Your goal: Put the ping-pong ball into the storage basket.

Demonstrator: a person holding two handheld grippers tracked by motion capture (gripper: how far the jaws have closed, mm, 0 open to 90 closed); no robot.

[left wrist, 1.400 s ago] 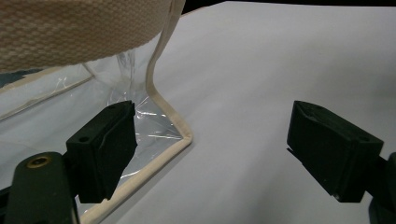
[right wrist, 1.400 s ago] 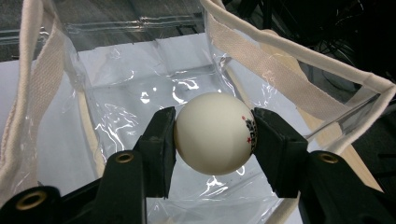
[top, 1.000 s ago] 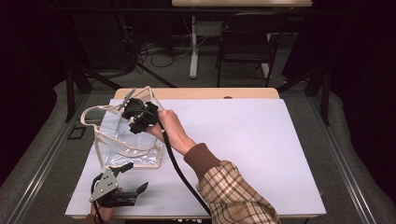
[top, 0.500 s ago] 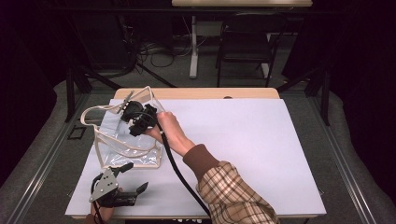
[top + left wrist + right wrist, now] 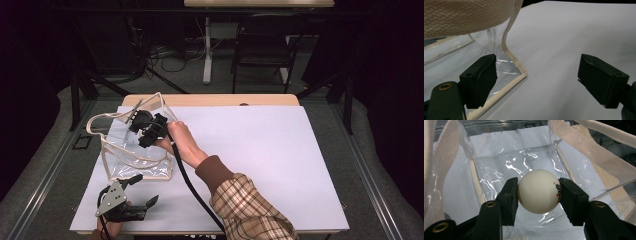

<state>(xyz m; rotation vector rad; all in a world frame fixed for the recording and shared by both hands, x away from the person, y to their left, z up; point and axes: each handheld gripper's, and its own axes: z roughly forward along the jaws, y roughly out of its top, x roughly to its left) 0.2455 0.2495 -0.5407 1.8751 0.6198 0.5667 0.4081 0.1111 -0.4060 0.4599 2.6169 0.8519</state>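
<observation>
Even overhead light falls on the pale lavender table sheet point(image 5: 260, 150), which reads bright while the room in the upper part of the high view sinks into near black. Shadows under the arm are soft. White glare streaks the clear plastic bag with cream webbing trim point(image 5: 506, 157) in the right gripper view. In the left gripper view the near cream strap at upper left is soft-focused.

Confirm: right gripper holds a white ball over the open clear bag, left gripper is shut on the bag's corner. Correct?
Not quite. The left gripper is open: in the left gripper view its jaws stand wide apart, one beside the corner of the clear bag, gripping nothing. The rest holds: the right gripper is shut on the white ball over the open bag.
</observation>
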